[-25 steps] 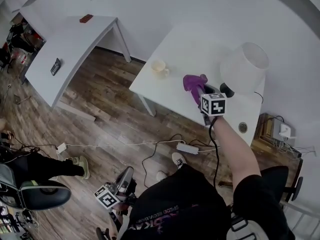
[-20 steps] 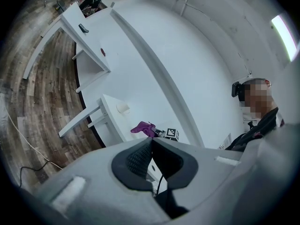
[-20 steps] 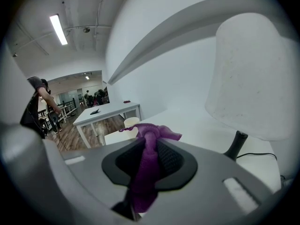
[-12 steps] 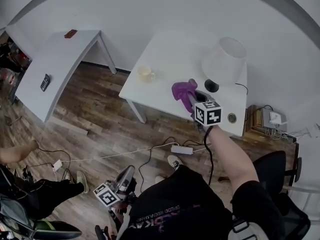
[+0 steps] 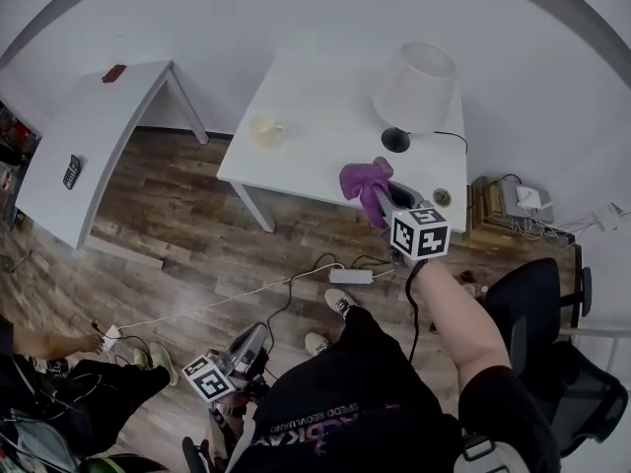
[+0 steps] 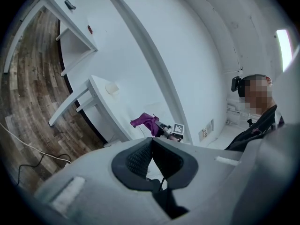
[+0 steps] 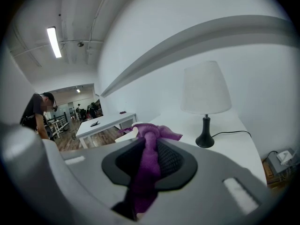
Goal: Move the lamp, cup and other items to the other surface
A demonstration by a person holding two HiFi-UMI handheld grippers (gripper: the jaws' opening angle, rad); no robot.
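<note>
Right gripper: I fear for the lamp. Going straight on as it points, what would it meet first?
Likely the bare white tabletop, left of the lamp, its held purple cloth touching first; depth is unclear.

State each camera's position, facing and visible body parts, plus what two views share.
Head view: on the head, looking steeply down at table and floor; forearm, left gripper, right gripper show.
Left gripper view: rides the left gripper, faces that table; shut jaws show.
Right gripper view: rides the right gripper, faces the lamp; jaws grip the purple cloth.
Shared: purple cloth.

Bright, even light fr ceiling strip [image 7: 54,42]; heavy fisheye, dark corners.
</note>
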